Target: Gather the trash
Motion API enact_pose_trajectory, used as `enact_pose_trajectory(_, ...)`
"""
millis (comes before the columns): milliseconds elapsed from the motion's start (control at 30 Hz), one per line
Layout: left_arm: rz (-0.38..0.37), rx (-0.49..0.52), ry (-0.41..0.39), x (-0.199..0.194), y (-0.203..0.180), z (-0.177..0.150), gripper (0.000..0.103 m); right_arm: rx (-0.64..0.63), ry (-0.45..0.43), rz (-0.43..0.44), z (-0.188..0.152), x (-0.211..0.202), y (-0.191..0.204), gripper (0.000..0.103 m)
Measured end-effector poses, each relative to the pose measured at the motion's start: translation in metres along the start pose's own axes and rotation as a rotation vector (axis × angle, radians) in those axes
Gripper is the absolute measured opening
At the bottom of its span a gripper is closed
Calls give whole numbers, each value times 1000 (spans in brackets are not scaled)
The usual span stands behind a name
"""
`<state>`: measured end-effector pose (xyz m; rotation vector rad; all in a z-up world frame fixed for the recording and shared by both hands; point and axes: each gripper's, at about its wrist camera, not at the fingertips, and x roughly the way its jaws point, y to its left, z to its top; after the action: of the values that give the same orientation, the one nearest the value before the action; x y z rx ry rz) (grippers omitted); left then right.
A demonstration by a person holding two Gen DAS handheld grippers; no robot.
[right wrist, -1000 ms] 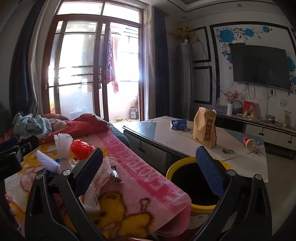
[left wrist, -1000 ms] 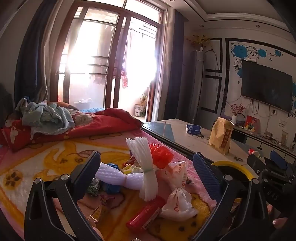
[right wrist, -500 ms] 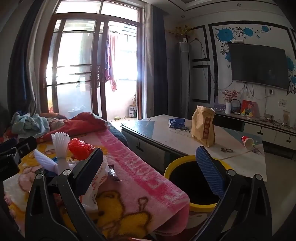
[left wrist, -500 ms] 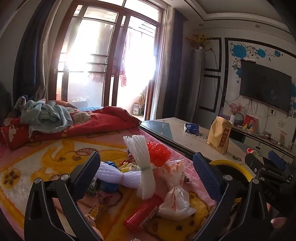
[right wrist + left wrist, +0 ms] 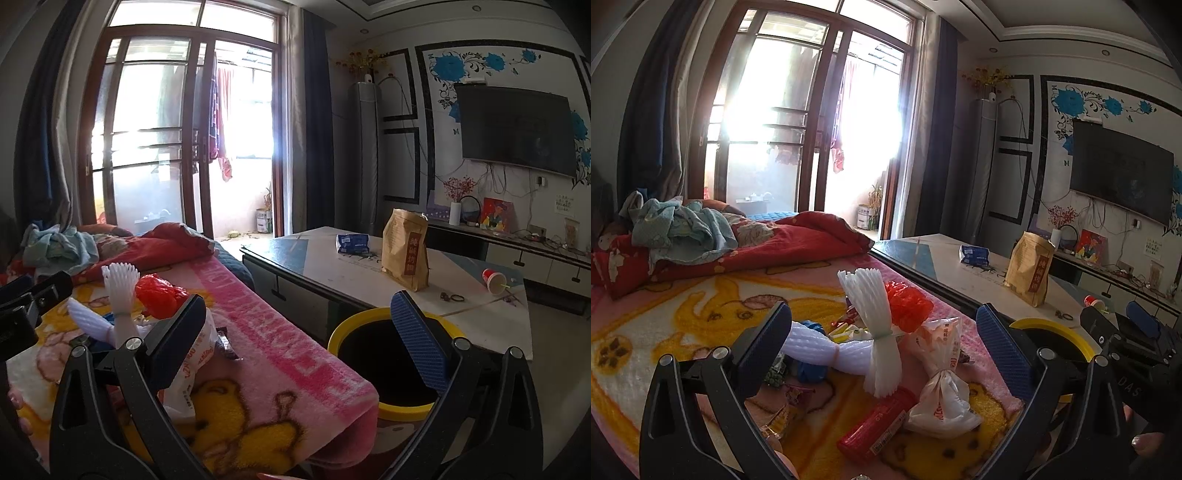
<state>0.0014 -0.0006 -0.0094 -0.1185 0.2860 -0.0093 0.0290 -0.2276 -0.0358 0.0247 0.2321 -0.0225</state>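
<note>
Red vertical label with four Chinese characters, reading roughly 纯麻炒面, on the brown paper bag (image 5: 405,249) right of frame centre on the table. Letters "DAS" on the black body of the right gripper (image 5: 1138,339) at the right edge of the left wrist view. Red print on the white plastic bag (image 5: 942,384), lower centre, too blurred to read. Print on the red tube (image 5: 877,424) likewise unreadable.

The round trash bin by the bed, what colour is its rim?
Yellow, with a black inside; the round trash bin shows best in the right wrist view.
</note>
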Motion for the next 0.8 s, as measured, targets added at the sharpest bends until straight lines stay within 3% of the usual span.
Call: enact_pose_trajectory(800,-8,0,20,2,-2,0,97,31,37,-15,0,6,-7,92)
